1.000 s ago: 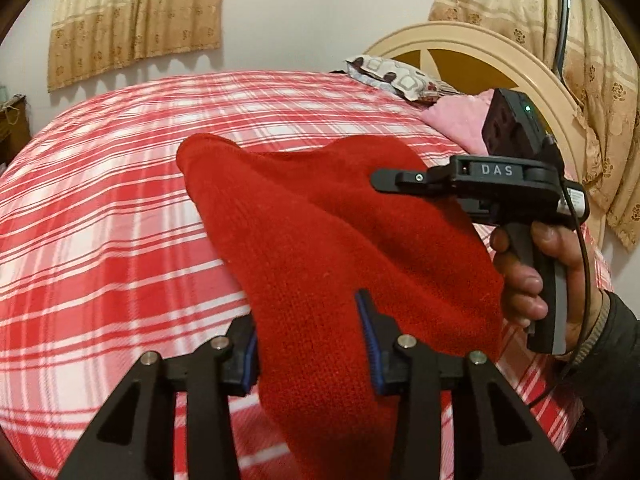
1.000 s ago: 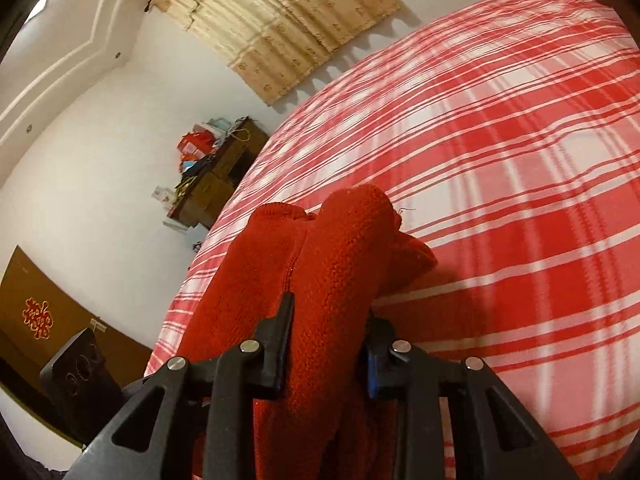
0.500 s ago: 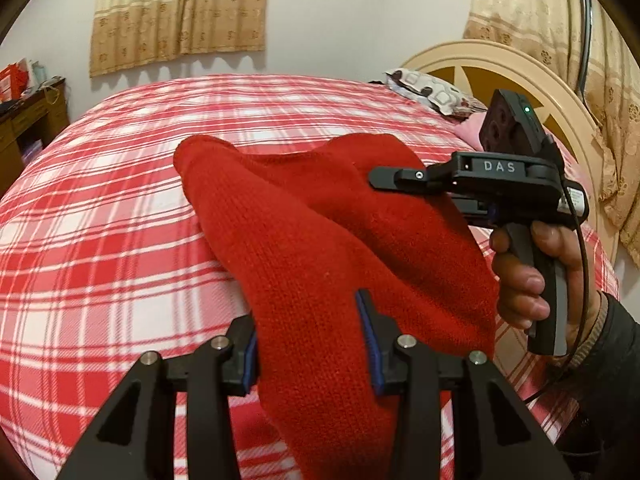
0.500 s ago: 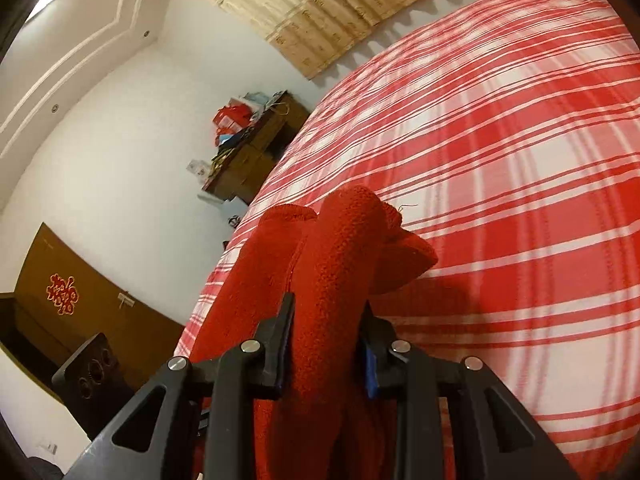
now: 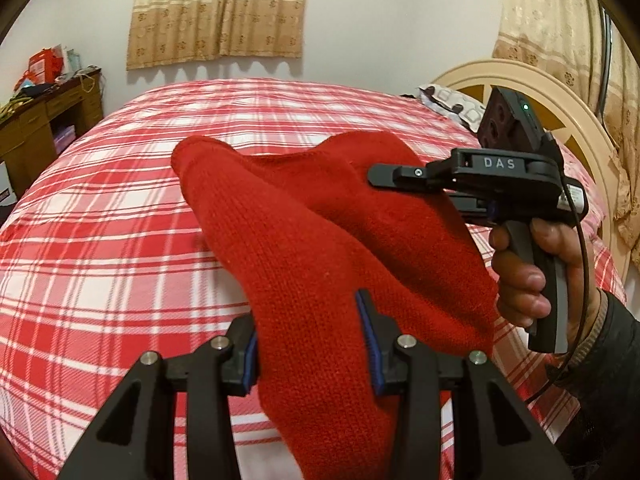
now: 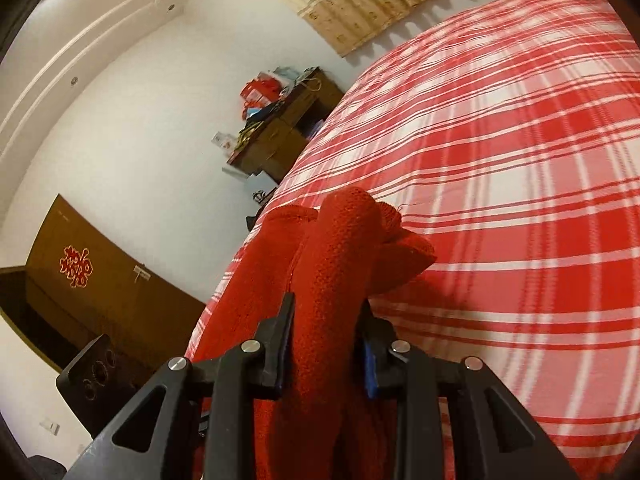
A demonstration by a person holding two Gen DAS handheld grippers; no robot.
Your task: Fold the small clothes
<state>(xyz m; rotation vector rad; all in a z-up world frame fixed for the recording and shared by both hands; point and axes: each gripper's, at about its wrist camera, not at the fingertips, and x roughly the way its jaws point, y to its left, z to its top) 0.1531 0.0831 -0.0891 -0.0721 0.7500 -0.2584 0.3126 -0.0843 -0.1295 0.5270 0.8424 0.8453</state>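
I have swung both tools, left tool (image 5: 312, 340) and right tool (image 6: 324, 344) each clamped on the red knit garment (image 5: 320, 240), sideways above the bed (image 5: 120, 220), ready to lay it.

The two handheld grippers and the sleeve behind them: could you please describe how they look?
Both the left gripper and right gripper are black, with triangular cut-out fingers, silver bolts and blue pads. The right one bears "DAS" lettering, a green light and a black cable. The sleeve is dark with a ribbed cuff.

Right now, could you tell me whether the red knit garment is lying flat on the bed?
No: lifted, bunched between left claw and right claw.
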